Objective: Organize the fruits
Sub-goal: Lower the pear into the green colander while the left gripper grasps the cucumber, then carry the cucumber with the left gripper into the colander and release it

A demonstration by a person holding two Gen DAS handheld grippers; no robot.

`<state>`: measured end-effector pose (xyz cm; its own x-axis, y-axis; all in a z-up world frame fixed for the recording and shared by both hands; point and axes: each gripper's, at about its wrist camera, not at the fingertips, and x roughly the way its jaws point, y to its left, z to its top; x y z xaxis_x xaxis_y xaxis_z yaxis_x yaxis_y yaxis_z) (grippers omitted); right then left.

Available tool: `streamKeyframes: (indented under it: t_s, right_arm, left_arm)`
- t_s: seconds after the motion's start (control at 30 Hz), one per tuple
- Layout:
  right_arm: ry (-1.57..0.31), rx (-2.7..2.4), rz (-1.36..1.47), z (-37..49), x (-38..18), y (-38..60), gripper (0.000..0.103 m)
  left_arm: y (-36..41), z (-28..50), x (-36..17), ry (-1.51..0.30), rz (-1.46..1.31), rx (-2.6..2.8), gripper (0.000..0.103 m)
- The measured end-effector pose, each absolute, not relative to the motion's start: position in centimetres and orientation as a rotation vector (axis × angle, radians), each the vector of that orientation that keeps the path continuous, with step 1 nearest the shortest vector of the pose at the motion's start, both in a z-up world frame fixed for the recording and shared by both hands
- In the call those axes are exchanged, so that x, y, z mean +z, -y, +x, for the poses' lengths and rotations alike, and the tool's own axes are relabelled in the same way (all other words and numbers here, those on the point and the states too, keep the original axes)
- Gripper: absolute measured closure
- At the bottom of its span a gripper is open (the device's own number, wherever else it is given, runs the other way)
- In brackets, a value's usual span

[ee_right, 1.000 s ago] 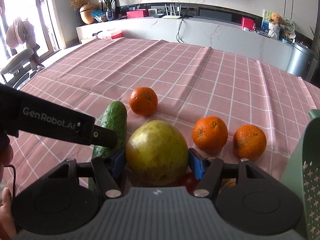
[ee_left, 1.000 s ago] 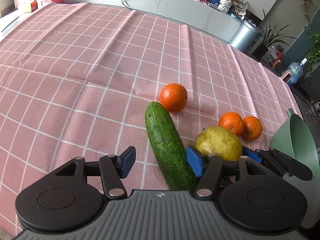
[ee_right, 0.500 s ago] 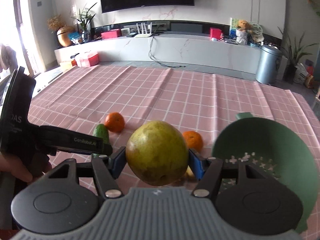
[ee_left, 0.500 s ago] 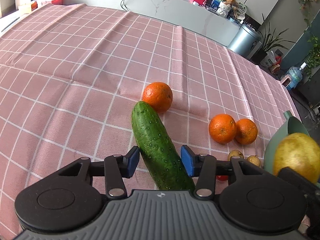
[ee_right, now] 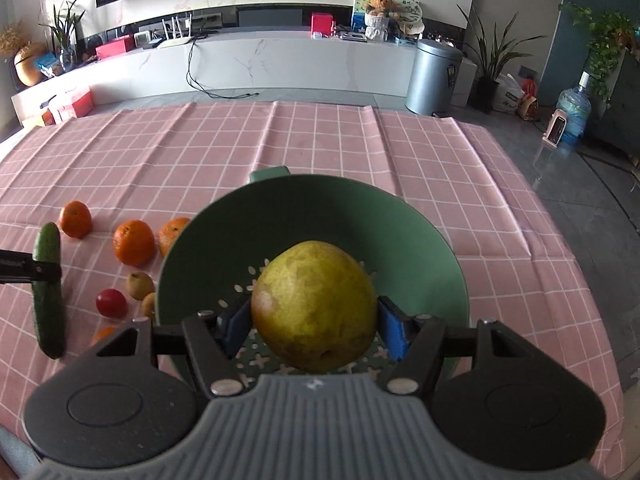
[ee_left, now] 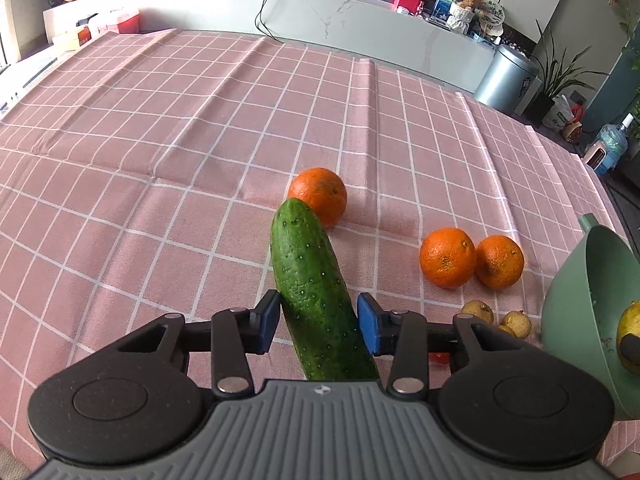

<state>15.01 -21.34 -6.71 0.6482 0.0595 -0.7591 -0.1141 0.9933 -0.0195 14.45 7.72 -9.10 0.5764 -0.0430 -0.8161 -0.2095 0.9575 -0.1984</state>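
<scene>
My right gripper (ee_right: pixel 316 320) is shut on a yellow-green pear (ee_right: pixel 316 304) and holds it over the green colander bowl (ee_right: pixel 320 216). The pear also shows at the right edge of the left wrist view (ee_left: pixel 630 336), inside the bowl (ee_left: pixel 580 300). My left gripper (ee_left: pixel 318 320) has closed around a green cucumber (ee_left: pixel 316 284) that lies on the pink checked cloth; both pads touch its sides. Three oranges lie on the cloth: one (ee_left: pixel 320 194) past the cucumber's tip, two (ee_left: pixel 447 258) (ee_left: pixel 499 262) side by side near the bowl.
Small brownish fruits (ee_left: pixel 476 312) and a red tomato (ee_right: pixel 111 303) lie by the bowl's left side. The table's right edge (ee_right: pixel 580 264) drops to a grey floor. A white counter (ee_left: pixel 320 12) stands beyond the far edge.
My right gripper lifted the pear from the cloth and carried it right, over the bowl. My left gripper moved over the cucumber and its jaws narrowed onto it.
</scene>
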Motion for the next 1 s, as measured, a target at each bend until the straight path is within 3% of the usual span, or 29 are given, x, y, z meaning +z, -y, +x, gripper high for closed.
streamKeyframes:
  t_s: [0.7,1.0]
  right_arm:
    - [-0.991,0.123,-0.120,16.8,-10.1,22.1,0.040]
    - [-1.030,0.154,-0.288,17.5,-11.1,21.2,0.040]
  left_arm:
    - [0.3,11.6,3.8,-0.654,-0.158,-0.146,0.062]
    - [4.7,14.0,4.9,-0.647,-0.145,-0.292,0.062]
